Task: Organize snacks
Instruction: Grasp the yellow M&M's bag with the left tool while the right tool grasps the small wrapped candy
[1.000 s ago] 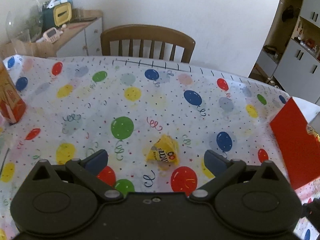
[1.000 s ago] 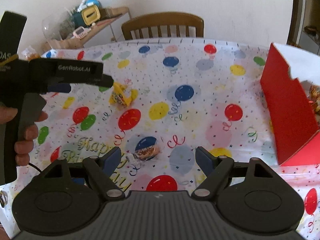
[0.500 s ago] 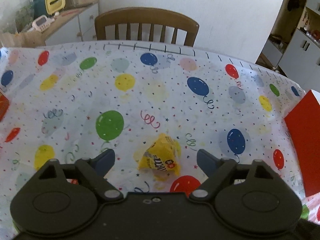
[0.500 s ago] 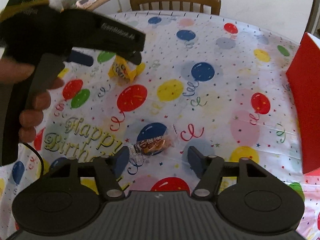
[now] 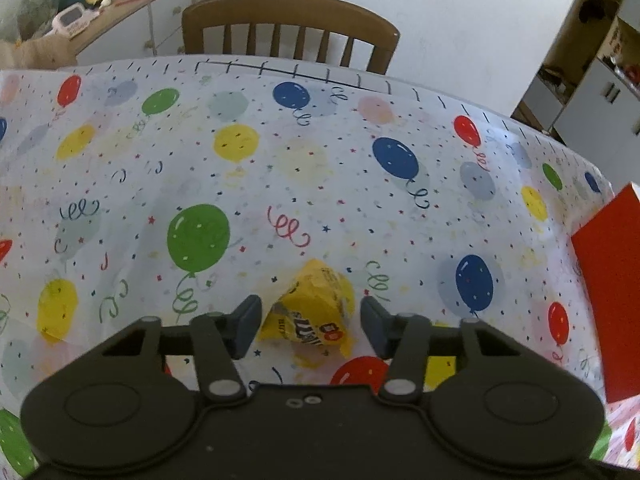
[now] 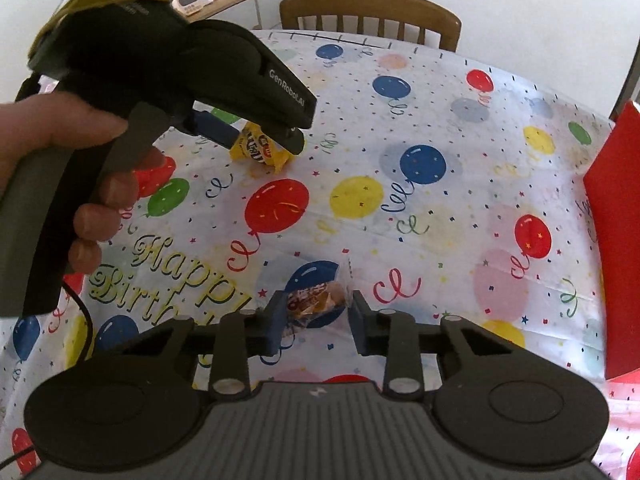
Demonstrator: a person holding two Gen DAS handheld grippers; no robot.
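Note:
A crumpled yellow candy packet (image 5: pixel 316 312) lies on the balloon tablecloth between the fingers of my left gripper (image 5: pixel 310 326). The jaws stand open on either side of it, a little apart from it. The packet also shows in the right wrist view (image 6: pixel 258 148), under the left gripper's body. A small clear-wrapped snack (image 6: pixel 316 300) lies between the fingers of my right gripper (image 6: pixel 316 318). Those jaws are narrowly open around it, with gaps on both sides.
A red box (image 5: pixel 612 288) stands at the table's right side, also in the right wrist view (image 6: pixel 616 240). A wooden chair (image 5: pixel 292 36) stands behind the far table edge. A cabinet with clutter (image 5: pixel 100 12) is at the back left.
Both grippers have come down and forward over their snacks. Both pairs of jaws have narrowed around them. The left gripper now fills the left side of the right wrist view.

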